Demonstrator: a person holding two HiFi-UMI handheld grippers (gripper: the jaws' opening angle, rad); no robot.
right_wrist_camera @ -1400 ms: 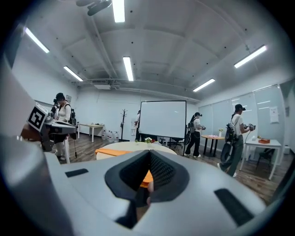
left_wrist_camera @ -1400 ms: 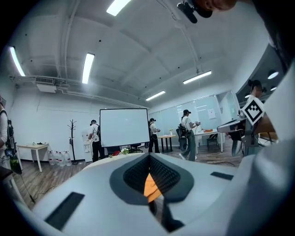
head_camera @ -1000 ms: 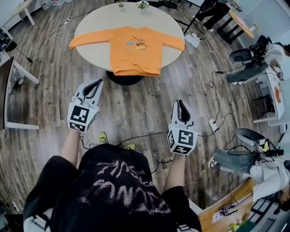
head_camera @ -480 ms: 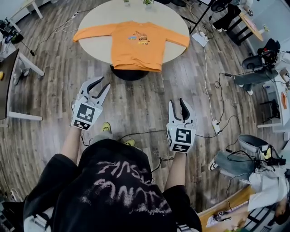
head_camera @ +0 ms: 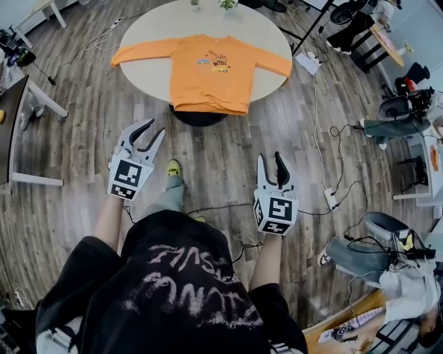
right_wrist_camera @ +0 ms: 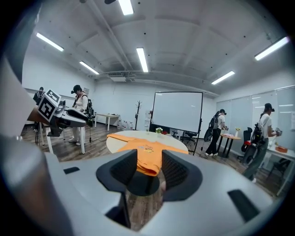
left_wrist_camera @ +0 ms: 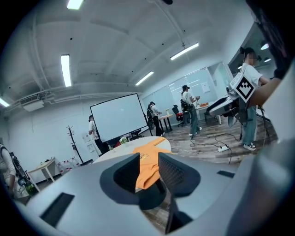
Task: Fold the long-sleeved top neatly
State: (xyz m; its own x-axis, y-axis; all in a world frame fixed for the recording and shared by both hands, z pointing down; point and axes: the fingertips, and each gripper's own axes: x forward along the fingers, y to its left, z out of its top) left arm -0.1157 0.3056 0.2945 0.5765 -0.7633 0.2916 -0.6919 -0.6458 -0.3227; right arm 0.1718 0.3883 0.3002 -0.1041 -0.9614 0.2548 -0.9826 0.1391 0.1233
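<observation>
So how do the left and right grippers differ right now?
The left gripper leans inward toward the table; the right gripper points straight ahead. The left gripper is nearer the top than the right gripper. Both have jaws opening with nothing between them, and both are over the floor, short of the table.

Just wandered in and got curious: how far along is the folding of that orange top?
Nothing is folded yet: the orange top lies flat on the round table, sleeves spread. The left gripper and right gripper are short of the table, jaws opening, nothing between them. All the folding remains.
</observation>
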